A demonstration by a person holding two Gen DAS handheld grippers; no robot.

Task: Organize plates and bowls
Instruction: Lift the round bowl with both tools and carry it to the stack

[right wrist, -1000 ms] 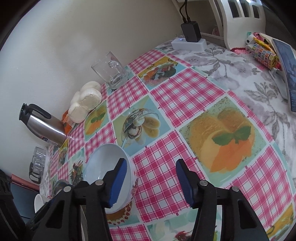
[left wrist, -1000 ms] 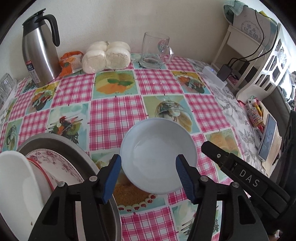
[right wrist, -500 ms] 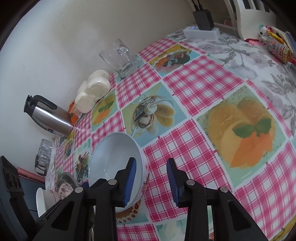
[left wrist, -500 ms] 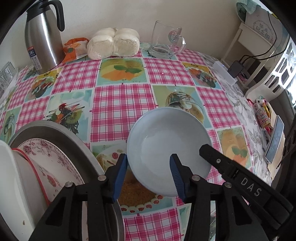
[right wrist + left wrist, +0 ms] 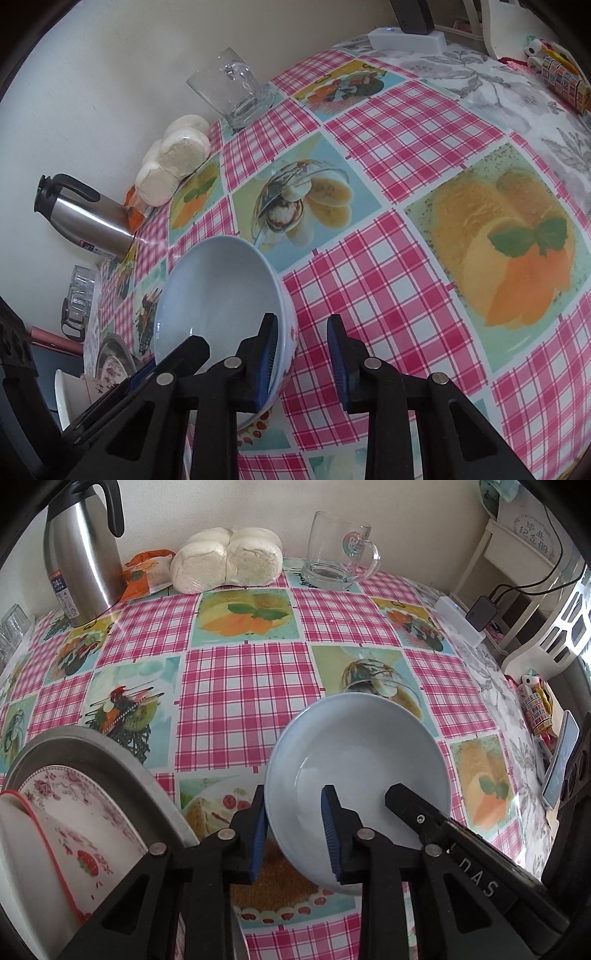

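Note:
A pale blue bowl [image 5: 354, 760] with red flowers on its outside [image 5: 218, 295] sits on the checked tablecloth. My left gripper [image 5: 294, 805] straddles its left rim, one blue pad against the outer wall and one inside, jaws closing. My right gripper [image 5: 302, 332] straddles the opposite rim, jaws also closing; its inner pad lies at the wall, while tablecloth shows between the outer pad and the bowl. One black finger of the right gripper [image 5: 406, 805] reaches into the bowl. A metal basin [image 5: 92, 746] at the left holds a floral plate [image 5: 74, 812] and a white bowl [image 5: 22, 849].
Along the back wall stand a steel jug [image 5: 81, 554], an orange packet [image 5: 147, 572], wrapped buns [image 5: 225, 565] and a glass mug [image 5: 332, 550]. A white power strip [image 5: 458, 616] and a phone [image 5: 561, 757] lie on the right. Small glasses [image 5: 79, 291] stand beyond the jug.
Both grippers have come down onto the bowl's rim from opposite sides, and their jaws have narrowed a lot. The bowl stays in its place on the cloth.

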